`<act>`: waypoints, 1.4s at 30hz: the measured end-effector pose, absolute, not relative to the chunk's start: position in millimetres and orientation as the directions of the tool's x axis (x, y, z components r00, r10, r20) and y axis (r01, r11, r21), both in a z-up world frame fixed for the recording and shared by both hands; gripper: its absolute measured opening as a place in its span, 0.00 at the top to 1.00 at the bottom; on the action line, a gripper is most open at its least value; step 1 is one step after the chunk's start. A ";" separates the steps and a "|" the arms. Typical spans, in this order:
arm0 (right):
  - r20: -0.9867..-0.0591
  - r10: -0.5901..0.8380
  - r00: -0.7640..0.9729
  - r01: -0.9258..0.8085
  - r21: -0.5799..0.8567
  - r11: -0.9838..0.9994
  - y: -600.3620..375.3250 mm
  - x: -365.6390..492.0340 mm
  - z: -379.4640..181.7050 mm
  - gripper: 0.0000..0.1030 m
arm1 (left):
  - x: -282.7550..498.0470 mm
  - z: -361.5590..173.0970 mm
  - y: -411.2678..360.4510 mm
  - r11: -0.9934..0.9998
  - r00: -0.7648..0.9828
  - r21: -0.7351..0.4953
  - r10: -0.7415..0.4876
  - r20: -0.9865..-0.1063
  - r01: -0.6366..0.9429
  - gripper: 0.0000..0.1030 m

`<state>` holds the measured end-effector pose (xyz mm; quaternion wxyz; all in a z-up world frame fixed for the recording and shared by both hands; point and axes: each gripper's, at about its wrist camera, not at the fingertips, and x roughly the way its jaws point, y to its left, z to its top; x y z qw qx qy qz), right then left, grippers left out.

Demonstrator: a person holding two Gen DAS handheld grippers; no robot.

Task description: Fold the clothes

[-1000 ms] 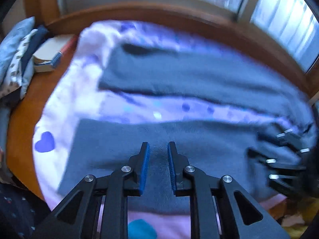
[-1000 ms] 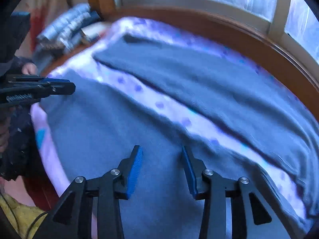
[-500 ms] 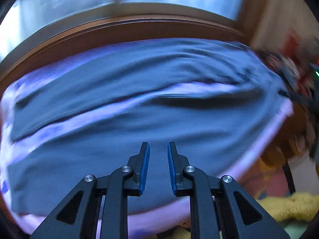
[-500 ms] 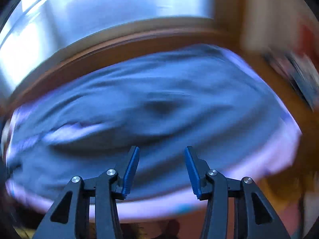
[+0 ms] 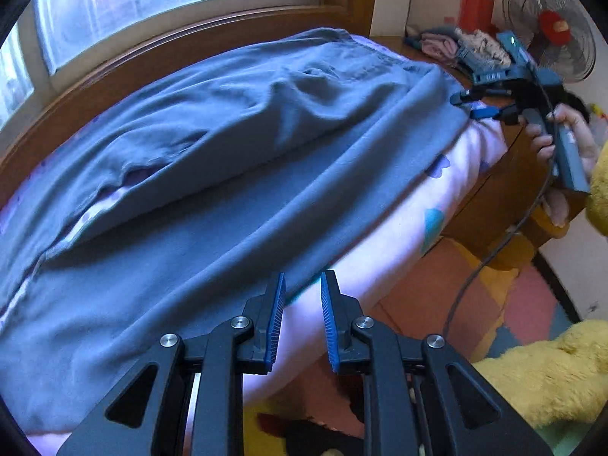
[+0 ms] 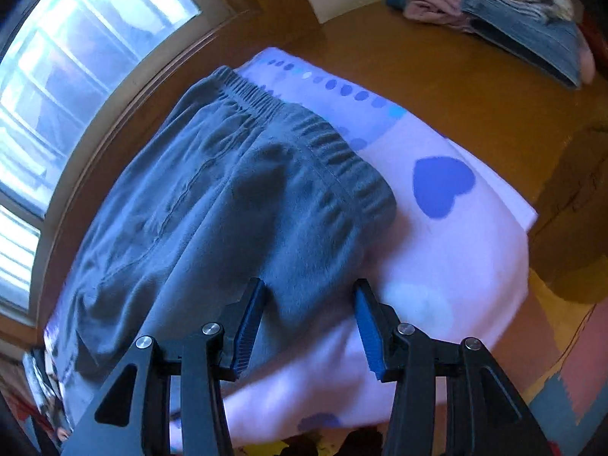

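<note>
A pair of grey trousers is shown spread lengthwise on a pale sheet printed with hearts, which covers the wooden desk below the window. One leg is seen laid partly over the other, and the elastic waistband lies toward the desk end where a stack of folded clothes rests.

The left claw is held over the near hem of the trousers at the near edge of the desk. Its blue pads stand a little apart, and nothing is pinched between them. The right claw is held above the near corner of the waistband, spread moderately wide, with cloth seen beneath the gap but not gripped. In the left wrist view the right claw is also visible at the waistband end, carried by a hand.

The step in hand is judged to be the taking of two points on the near long edge, so that the garment can be folded. For a clean fold, both layers of cloth should be caught by each claw, well onto the fabric rather than at the very rim. The sheet below should be left out of the grip. The two grips should be lifted together and kept level, so that the edge stays taut and no diagonal crease is formed.
</note>
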<state>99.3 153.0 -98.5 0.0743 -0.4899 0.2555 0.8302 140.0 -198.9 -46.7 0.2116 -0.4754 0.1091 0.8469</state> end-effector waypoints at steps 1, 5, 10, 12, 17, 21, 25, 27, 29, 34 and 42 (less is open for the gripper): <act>-0.852 -0.124 -0.509 -0.361 0.342 -0.868 151.3 96.4 -98.2 0.53 | 139.6 -48.7 -192.3 -0.885 -0.467 0.008 0.238 -0.851 -0.466 0.81; -0.852 -0.112 -0.511 -0.326 0.312 -0.892 147.6 87.5 -99.6 0.53 | 137.7 -57.0 -169.4 -0.864 -0.488 0.098 0.181 -0.854 -0.493 0.81; -0.847 -0.108 -0.521 -0.331 0.317 -0.889 150.9 92.1 -99.3 0.52 | 133.0 -58.8 -153.4 -0.835 -0.496 0.108 0.212 -0.842 -0.540 0.81; -0.850 -0.110 -0.515 -0.327 0.313 -0.891 151.7 91.4 -97.8 0.52 | 131.7 -59.0 -146.2 -0.812 -0.488 0.099 0.244 -0.838 -0.576 0.80; -0.845 -0.107 -0.523 -0.315 0.309 -0.897 150.8 91.3 -98.5 0.52 | 136.5 -63.6 -127.7 -0.778 -0.576 0.227 0.202 -0.792 -0.585 0.77; -0.839 -0.115 -0.532 -0.290 0.308 -0.906 152.2 93.2 -97.6 0.52 | 132.9 -65.3 -124.8 -0.800 -0.607 0.233 0.195 -0.770 -0.553 0.77; -0.825 -0.145 -0.546 -0.258 0.330 -0.908 158.3 92.0 -97.8 0.53 | 126.3 -66.1 -120.9 -0.829 -0.610 0.219 0.174 -0.773 -0.515 0.78; -0.814 -0.167 -0.556 -0.244 0.352 -0.904 163.2 91.1 -98.2 0.62 | 121.6 -65.9 -116.1 -0.845 -0.596 0.200 0.163 -0.786 -0.495 0.93; -0.802 -0.219 -0.556 -0.215 0.393 -0.894 170.2 88.0 -99.2 0.86 | 119.4 -64.3 -112.2 -0.866 -0.591 0.193 0.137 -0.795 -0.461 0.96; -0.758 -0.309 -0.575 -0.127 0.456 -0.881 182.4 85.3 -76.3 0.95 | 128.1 -49.1 -107.0 -0.904 -0.535 0.114 0.138 -0.833 -0.412 0.99; -0.813 -0.230 -0.534 -0.011 0.279 -0.960 192.6 91.7 -43.7 0.95 | 165.4 -28.1 -74.3 -0.927 -0.485 0.007 0.190 -0.854 -0.375 0.99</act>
